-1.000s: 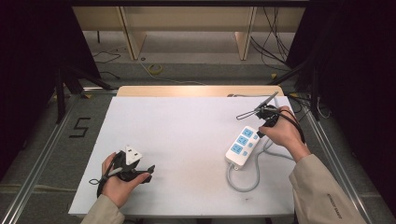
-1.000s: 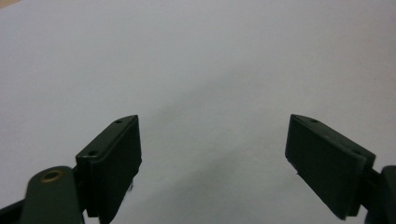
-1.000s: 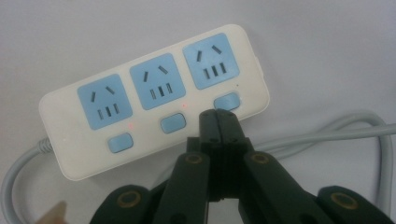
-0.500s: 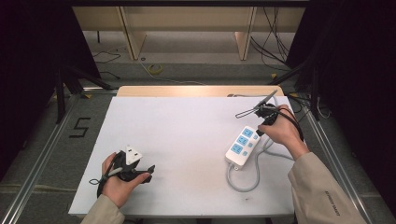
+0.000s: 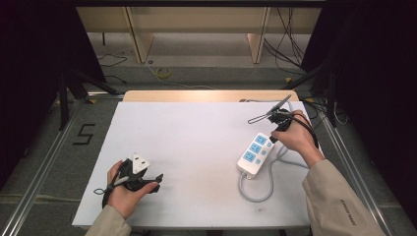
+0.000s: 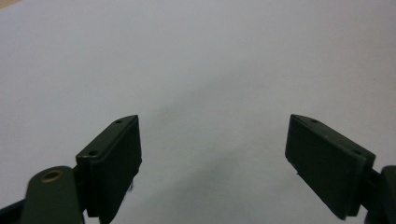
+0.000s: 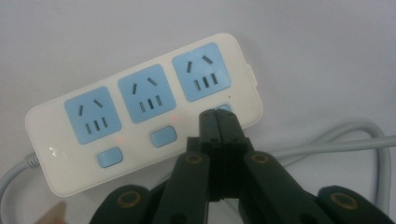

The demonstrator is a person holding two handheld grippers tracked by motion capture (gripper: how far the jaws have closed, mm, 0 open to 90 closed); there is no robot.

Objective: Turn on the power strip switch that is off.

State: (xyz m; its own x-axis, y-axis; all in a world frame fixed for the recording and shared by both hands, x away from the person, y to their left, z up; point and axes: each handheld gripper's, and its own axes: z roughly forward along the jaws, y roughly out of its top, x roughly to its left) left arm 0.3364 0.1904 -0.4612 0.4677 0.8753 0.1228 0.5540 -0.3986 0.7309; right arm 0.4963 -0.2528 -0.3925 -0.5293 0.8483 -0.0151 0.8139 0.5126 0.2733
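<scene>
A white power strip (image 5: 253, 152) with three blue sockets lies on the right part of the white table (image 5: 196, 137). Its grey cable (image 5: 255, 189) loops toward the front edge. My right gripper (image 5: 272, 139) is shut, and in the right gripper view its joined tips (image 7: 217, 114) rest on the blue switch beside the end socket of the power strip (image 7: 140, 112). Small red lights glow by the other two switches. At the front left, my left gripper (image 5: 156, 179) lies low over bare table. Its jaws (image 6: 212, 135) stand wide open with nothing between them.
A wooden strip (image 5: 206, 96) borders the table's far edge. Beyond it stand shelf legs, with loose cables on the floor (image 5: 162, 73). A "5" marking (image 5: 84, 133) is on the floor at the left. Metal rails run along both sides.
</scene>
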